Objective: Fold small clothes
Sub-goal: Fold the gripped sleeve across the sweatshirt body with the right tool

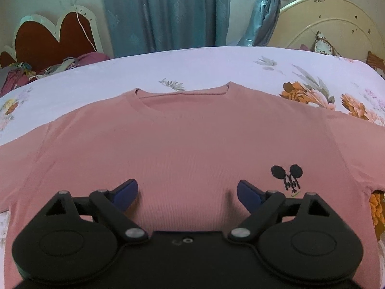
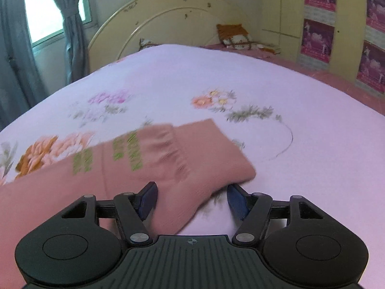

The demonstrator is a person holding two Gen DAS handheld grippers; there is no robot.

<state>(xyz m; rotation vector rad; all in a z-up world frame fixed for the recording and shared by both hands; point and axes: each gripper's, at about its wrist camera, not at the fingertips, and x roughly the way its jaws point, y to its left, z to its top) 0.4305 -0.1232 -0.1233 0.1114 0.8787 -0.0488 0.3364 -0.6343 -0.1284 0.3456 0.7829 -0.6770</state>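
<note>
A small pink sweater (image 1: 182, 144) lies flat on the bed, collar (image 1: 182, 96) at the far side, with a black mouse print (image 1: 287, 175) on the chest. My left gripper (image 1: 187, 192) is open and empty above its lower middle. In the right wrist view its sleeve (image 2: 182, 159), with a ribbed cuff and green lettering (image 2: 134, 151), lies folded over itself. My right gripper (image 2: 191, 197) is open with the sleeve end between its blue fingers (image 2: 149, 198); contact is unclear. The view is motion-blurred.
The sweater rests on a lilac floral bedsheet (image 2: 240, 77). A cream headboard (image 2: 154, 16) and cushions (image 2: 233, 35) are at the bed's end. Blue curtains (image 1: 163, 12), a heart-shaped board (image 1: 55, 38) and a clothes pile (image 1: 21, 72) stand beyond the far edge.
</note>
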